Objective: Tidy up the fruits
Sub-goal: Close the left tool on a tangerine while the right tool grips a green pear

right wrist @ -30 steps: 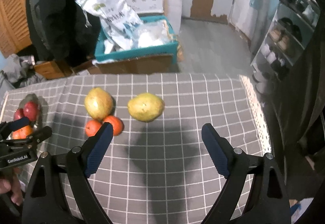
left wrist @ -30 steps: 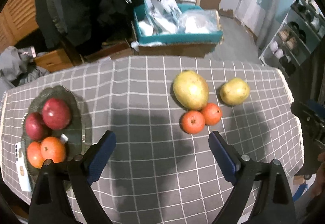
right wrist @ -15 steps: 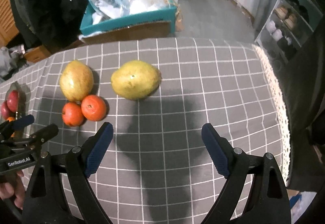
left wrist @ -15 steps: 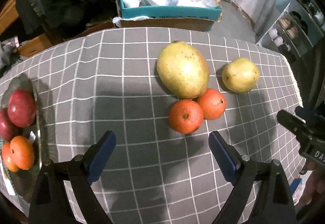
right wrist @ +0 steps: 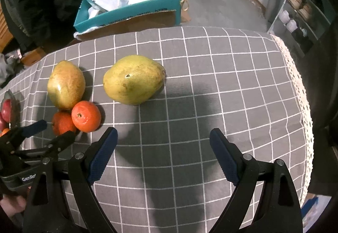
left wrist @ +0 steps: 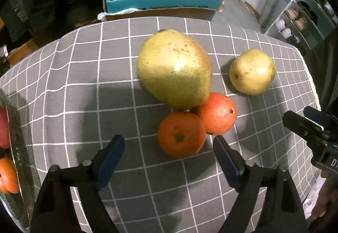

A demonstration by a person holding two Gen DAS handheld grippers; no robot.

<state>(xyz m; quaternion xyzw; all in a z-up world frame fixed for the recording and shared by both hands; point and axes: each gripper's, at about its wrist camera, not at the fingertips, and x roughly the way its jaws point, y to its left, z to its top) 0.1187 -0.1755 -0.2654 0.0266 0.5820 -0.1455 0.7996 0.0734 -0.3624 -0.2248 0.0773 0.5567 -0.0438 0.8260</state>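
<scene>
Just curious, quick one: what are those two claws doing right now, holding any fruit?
Left claw: open, holding nothing, close to the nearer orange.
Right claw: open, holding nothing, above the checked cloth.

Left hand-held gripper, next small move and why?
Probably ease the left hand-held gripper forward and down until its open jaws straddle the near orange, then close. That orange sits just ahead of the fingertips, nearest of the loose fruit, and touches the second orange, so a straight approach may avoid nudging it. The plate at left already holds fruit.
</scene>
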